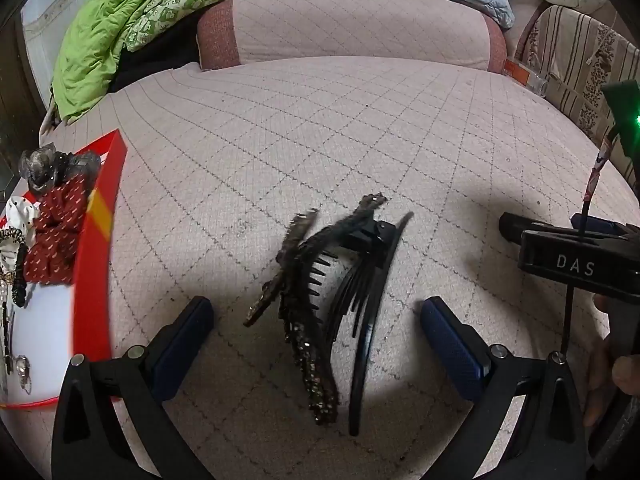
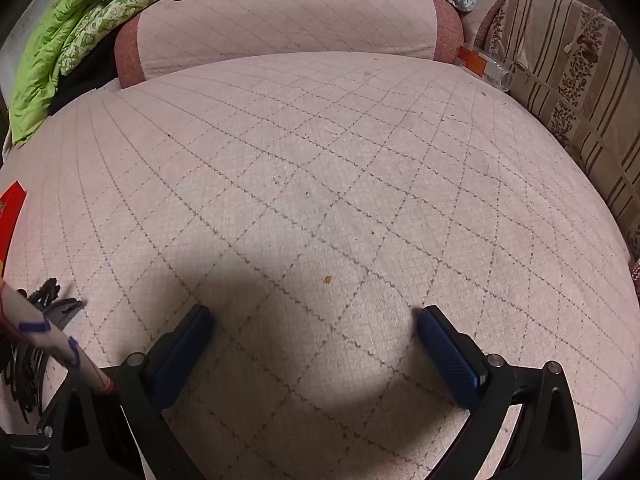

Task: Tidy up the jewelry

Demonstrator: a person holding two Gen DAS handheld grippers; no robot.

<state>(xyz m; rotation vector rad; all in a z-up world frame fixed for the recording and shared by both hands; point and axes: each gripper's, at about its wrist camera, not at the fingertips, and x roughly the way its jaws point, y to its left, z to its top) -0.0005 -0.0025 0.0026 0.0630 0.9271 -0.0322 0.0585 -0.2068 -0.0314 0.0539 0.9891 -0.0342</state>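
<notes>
Here, the left claw (image 1: 316, 320) is hovering with jaws apart, straddling the black hair clips (image 1: 332, 292) lying at lower centre on the bed (image 1: 320, 140), presumably for transfer to the red tray (image 1: 96, 248) at left; the right claw (image 2: 316, 328) is standing apart, empty.

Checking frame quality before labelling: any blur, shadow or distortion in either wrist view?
Left wrist: heavy fisheye bend with dark corners; hair clips slightly smeared at the tips, the red box edge too; soft shadow under the open left gripper. Right wrist: same bend, sharper; broad gripper shadow on the quilted bedspread below the open right gripper.
</notes>
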